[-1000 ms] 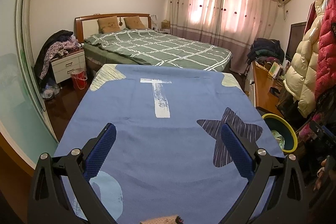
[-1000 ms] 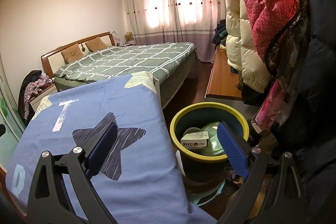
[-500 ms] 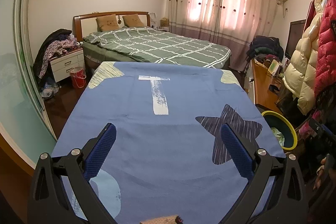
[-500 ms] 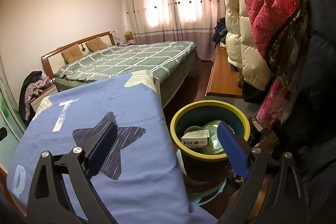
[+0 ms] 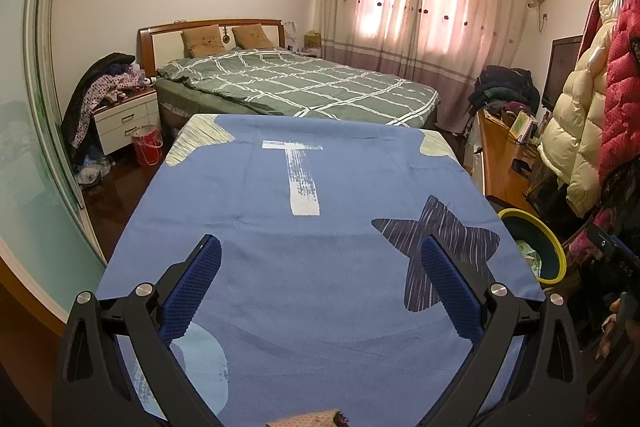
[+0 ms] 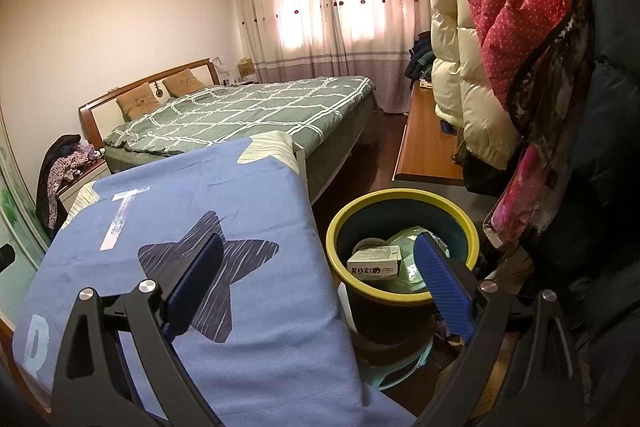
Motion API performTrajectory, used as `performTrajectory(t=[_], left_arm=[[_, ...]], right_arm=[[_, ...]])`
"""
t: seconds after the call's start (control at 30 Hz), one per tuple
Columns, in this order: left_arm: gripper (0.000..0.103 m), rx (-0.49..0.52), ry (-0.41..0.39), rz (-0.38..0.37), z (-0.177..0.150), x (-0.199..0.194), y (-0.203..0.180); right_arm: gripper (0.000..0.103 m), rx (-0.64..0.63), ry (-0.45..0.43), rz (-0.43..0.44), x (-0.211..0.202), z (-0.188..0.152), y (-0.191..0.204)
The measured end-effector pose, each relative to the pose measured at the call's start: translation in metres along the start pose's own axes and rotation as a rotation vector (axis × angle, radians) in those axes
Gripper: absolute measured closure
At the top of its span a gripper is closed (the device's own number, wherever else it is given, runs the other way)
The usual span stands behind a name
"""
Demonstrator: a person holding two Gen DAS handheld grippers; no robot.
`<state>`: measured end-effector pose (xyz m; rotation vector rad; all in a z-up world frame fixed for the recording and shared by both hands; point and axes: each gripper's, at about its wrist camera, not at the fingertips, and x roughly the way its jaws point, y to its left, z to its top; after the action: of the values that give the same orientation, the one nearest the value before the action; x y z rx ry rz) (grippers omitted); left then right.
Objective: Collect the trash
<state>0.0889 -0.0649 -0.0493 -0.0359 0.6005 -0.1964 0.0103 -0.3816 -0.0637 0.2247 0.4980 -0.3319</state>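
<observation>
The desk (image 5: 320, 267), draped in a blue cloth with a star and letters, fills the foreground and carries no visible trash. Off its right edge stands the yellow-rimmed bin (image 6: 402, 297), close below and ahead of the right tool (image 6: 320, 287), which is the nearer one. The left tool (image 5: 320, 287) hangs over the cloth. Both tools are spread wide, holding nothing. Inside the bin, a small carton (image 6: 375, 262) lies flat, long axis roughly left-right, on what may be green wrapping.
</observation>
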Motion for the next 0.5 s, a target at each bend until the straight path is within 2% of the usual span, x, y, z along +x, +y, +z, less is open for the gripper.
performTrajectory(t=[0.5], left_arm=[[0.005,0.002,0.006,0.004,-0.0019,0.0044,-0.0006]], right_arm=[[0.012,0.0,0.008,0.001,0.0034,-0.0024,0.0024]])
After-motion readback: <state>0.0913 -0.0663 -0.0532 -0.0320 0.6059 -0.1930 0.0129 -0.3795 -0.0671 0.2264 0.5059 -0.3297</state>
